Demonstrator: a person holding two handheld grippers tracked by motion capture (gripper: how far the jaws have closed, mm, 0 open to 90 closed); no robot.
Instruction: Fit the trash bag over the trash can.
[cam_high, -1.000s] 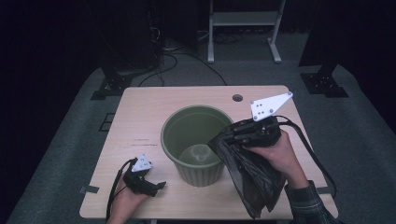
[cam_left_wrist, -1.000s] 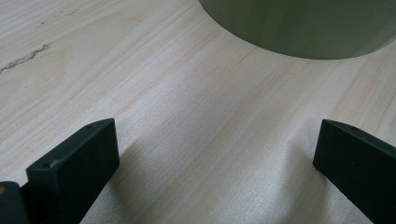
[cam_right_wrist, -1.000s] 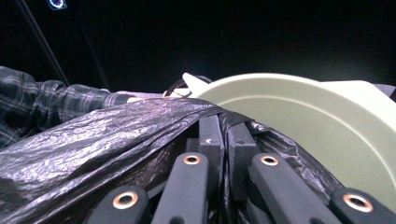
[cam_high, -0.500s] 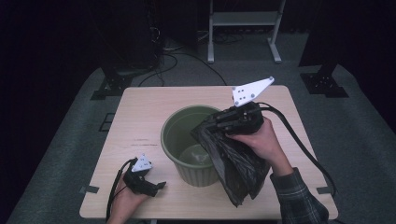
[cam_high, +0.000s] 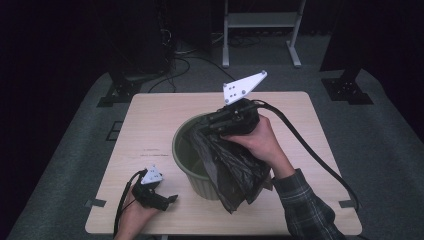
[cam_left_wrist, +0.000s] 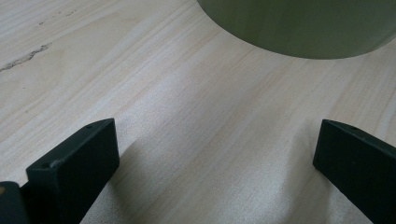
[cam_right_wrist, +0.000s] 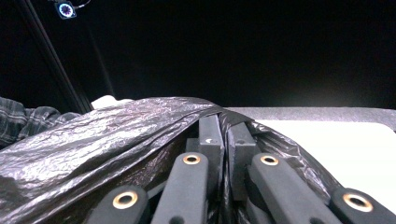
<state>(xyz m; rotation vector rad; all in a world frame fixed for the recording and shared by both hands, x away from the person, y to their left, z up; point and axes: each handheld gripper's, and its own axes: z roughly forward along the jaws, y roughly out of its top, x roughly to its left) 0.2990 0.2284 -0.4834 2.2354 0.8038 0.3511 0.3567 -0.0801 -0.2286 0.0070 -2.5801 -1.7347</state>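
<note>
Swung further left over the bin now, right gripper clamped tight on the bag edge. Left gripper parked wide open, empty, on the table. Best to spread that bag mouth round the rim evenly.

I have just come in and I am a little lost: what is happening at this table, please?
A person is fitting a black plastic bag to a green bin that stands on the wooden table. The right gripper is shut on the bag's edge and holds it above the bin's rim, so most of the bag hangs over the near right side of the bin, not yet spread over it. The left gripper rests on the table beside the bin, its jaws open and holding nothing.
</note>
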